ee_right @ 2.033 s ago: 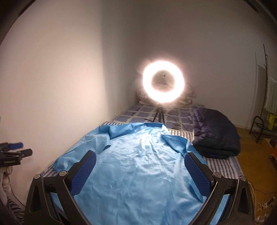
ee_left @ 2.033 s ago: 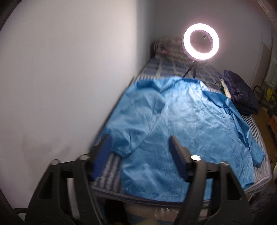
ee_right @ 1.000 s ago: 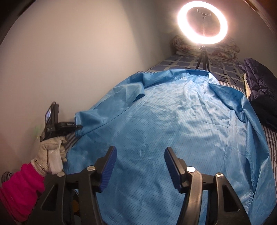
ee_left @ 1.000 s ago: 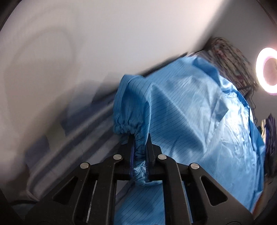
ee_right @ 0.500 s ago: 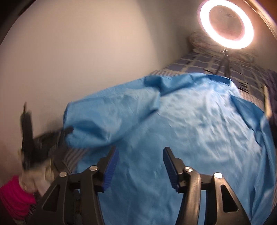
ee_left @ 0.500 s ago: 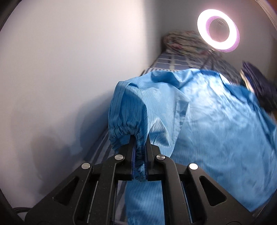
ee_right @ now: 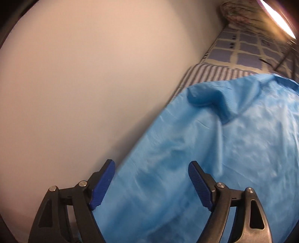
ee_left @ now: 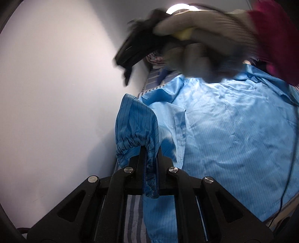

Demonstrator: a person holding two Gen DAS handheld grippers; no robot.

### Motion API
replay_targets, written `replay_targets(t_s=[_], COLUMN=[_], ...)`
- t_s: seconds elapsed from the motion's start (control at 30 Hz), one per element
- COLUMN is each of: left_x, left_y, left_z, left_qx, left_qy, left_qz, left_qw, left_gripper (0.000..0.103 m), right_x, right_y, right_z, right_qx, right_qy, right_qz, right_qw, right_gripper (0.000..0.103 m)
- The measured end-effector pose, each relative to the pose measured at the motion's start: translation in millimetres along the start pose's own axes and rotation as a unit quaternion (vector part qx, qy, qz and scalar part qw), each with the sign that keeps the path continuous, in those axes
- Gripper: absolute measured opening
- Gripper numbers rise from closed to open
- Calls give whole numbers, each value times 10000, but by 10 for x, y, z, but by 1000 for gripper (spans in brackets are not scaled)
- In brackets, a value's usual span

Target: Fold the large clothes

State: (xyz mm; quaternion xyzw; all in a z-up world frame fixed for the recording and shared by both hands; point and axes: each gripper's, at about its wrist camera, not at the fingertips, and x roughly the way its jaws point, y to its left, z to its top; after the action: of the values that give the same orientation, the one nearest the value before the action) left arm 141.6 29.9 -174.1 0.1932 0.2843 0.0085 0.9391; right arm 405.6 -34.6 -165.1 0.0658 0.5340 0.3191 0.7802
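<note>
Your left tongs (ee_left: 150, 168) stay clamped on the elastic cuff (ee_left: 130, 145) of the blue striped work coat (ee_left: 233, 134), the gathered fabric pinched between the pads and now lifted clear of the bed, where two seconds ago the sleeve lay flat. Your right tongs (ee_right: 149, 185) have just been opening and stand wide with nothing between them, poised over the coat's wall-side edge, near the fold by the shoulder (ee_right: 209, 101). Your gloved right hand (ee_left: 205, 37), pink sleeve (ee_left: 274, 33) behind it, has swept across the left camera, blurred and covering most of the ring light (ee_left: 179, 6). That reads as the sleeve fold under way: one end raised, the second grip not yet taken. The coat lies spread front-down or front-up, you cannot tell which, over a striped bed sheet (ee_right: 205, 74) that meets a checked blanket (ee_right: 243, 48) further up. A plain pale wall (ee_right: 84, 84) runs along the bed's left side. A patterned bundle (ee_right: 241, 13) sits at the head.
</note>
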Motion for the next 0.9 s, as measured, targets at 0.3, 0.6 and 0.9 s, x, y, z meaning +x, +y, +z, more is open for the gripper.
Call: replay_targets(t_s=[0.3,0.6,0.9], left_x=[55,57,-306], left_y=[29,128,-251], left_z=[-68,-270,-403], left_qx=[-8,-14,15], left_qy=[67,285,684], left_qz=[-58,-140,-1628], left_qw=[10000,9995,9843], left_gripper=[5,5,37], right_x=[1030,211,-569], right_y=[314,-127,-1173], right_z=[172,11,-1205], right_qx=[-313,227,1266], right_qy=[1006,92,-354], right_qz=[-734,-479,-743], right_qw=[9917,9985,9885], right_gripper=[33,0,0])
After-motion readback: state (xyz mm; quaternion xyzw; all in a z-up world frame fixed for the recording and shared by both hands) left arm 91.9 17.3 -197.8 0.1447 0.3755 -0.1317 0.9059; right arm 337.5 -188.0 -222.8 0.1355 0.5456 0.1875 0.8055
